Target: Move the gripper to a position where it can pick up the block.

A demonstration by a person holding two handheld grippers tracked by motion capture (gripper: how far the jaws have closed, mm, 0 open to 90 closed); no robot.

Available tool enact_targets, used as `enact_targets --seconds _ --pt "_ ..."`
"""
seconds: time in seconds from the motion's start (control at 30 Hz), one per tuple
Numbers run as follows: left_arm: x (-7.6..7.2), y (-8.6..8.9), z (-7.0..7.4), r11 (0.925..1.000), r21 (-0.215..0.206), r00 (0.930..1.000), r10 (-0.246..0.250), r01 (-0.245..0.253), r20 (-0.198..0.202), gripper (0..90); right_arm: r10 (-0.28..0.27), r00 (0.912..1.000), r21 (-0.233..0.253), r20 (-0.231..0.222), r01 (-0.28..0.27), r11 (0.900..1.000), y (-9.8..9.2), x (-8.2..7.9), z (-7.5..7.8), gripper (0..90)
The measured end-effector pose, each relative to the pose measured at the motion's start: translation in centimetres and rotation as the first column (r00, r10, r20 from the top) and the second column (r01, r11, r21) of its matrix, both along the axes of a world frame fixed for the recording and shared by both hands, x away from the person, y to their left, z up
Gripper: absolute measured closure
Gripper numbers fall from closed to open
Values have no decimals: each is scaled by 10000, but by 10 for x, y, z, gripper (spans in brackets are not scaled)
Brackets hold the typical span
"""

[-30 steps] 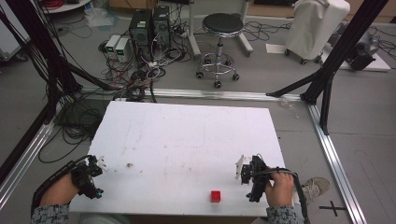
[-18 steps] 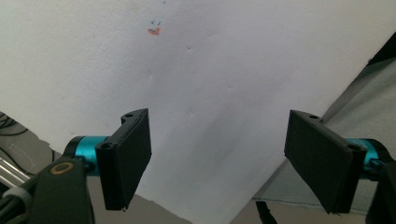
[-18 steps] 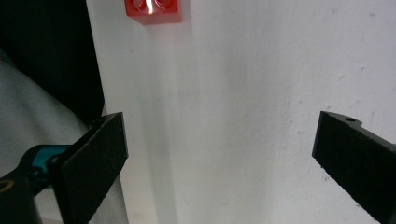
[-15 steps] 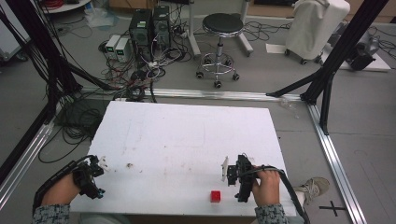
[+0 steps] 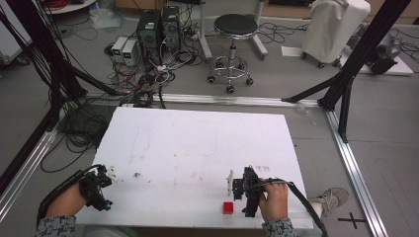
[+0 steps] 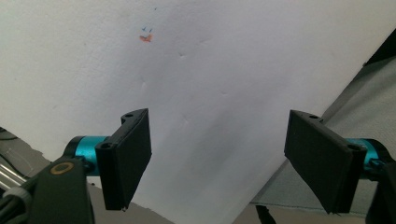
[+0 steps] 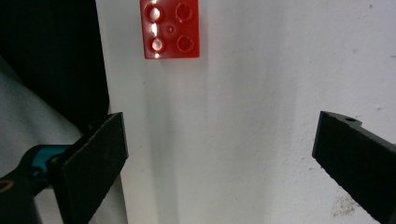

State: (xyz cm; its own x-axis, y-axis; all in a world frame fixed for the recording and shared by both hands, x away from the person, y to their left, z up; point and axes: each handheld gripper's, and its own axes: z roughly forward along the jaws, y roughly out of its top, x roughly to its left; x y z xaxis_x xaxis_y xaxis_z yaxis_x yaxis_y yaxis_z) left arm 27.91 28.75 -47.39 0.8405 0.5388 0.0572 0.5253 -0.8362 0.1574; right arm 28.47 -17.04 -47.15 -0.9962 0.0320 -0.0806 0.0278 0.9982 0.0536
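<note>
Both your grippers stand with jaws apart and empty, the right gripper point(image 5: 236, 186) just beside the red studded brick point(image 7: 170, 29) at the white table's point(image 5: 197, 143) near edge, the left gripper point(image 5: 101, 181) well apart from it; nothing grasped yet.

Object: small red brick point(image 5: 228, 207), square, four round studs on top point(image 7: 169, 29)
Pose: flat on the white bench point(image 5: 197, 148), studs up
Place: by the bench's near edge, just left of the right tool point(image 5: 231, 185)
Contact: free, nothing touching it
</note>
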Motion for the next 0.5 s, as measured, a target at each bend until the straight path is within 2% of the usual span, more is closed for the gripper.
enact_targets --seconds 0.5 --pt "1 0 -1 10000 25 10000 -37 37 -76 233 397 9992 152 -103 -395 9991 21 -5 -15 26"
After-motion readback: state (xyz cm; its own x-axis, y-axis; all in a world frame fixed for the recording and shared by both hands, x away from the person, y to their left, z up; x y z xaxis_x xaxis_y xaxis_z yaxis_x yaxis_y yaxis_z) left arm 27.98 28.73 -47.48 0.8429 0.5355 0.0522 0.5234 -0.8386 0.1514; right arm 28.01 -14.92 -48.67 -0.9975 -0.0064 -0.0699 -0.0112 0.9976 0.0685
